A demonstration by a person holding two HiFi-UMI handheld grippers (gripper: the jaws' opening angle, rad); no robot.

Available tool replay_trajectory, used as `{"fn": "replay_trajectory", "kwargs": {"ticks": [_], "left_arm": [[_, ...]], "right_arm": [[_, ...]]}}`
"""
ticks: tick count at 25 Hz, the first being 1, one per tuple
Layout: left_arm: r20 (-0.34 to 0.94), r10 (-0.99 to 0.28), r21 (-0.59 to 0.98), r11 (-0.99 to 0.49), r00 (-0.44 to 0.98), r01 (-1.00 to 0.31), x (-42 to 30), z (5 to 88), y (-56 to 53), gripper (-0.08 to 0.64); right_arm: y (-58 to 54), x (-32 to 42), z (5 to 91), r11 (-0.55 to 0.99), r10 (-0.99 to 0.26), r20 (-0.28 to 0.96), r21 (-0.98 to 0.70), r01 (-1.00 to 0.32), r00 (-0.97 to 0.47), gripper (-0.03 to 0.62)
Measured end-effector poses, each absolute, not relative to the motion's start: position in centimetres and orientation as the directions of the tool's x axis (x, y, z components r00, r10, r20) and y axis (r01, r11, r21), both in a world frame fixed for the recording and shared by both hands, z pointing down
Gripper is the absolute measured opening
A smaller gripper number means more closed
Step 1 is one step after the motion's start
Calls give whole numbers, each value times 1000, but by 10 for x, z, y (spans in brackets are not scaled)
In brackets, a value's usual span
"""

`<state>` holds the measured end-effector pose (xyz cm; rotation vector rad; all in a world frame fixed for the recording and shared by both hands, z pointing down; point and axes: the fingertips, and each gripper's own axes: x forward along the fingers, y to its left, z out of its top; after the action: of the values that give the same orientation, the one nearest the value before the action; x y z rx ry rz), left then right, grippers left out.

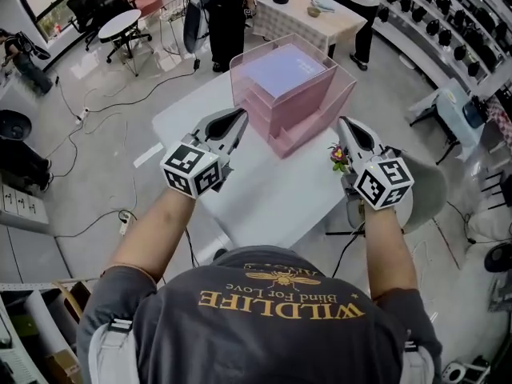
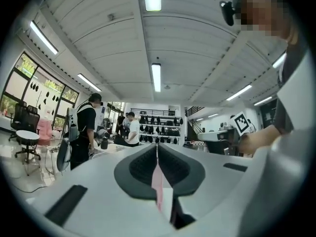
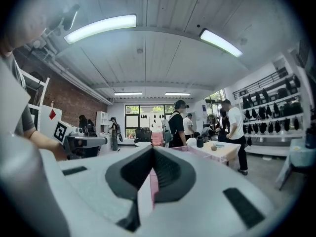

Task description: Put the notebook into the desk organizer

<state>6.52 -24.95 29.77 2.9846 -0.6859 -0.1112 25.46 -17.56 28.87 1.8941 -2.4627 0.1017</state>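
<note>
A pink desk organizer [image 1: 310, 106] stands at the far side of the white table [image 1: 264, 194]. A lavender notebook [image 1: 283, 69] lies flat in its top compartment. My left gripper [image 1: 239, 116] hovers just left of the organizer with its jaws shut and nothing between them. In the left gripper view that gripper [image 2: 157, 147] shows its pads pressed together. My right gripper [image 1: 343, 122] is held to the right of the organizer, also shut and empty. The right gripper view shows the same gripper [image 3: 153, 150] with no gap at the tips. Neither gripper touches the notebook.
A small flower pot [image 1: 338, 158] sits at the table's right edge, just below my right gripper. A grey chair [image 1: 436, 184] stands to the right of the table. Several people stand around a second table [image 1: 308, 18] behind. Cables trail on the floor at the left.
</note>
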Motion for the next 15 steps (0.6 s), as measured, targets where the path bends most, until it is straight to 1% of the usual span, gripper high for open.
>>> {"fn": "replay_trajectory", "kwargs": {"ticks": [1,7,15], "left_arm": [[-52,-445,97,-893,894,-439,59,302,-242,4],[-28,-474,196,-866,880,-460,31,334,-212,0],[46,-488,192,-852,872,-487,16,374,-191,0]], "right_arm": [[-169,252,293,256,-964,69,-37,-966,-258,0],[-140,244,325,263,-958,92,-96,-960,-271,0],[-123,230,371,276,-942,167,-116,-954,-292,0]]}}
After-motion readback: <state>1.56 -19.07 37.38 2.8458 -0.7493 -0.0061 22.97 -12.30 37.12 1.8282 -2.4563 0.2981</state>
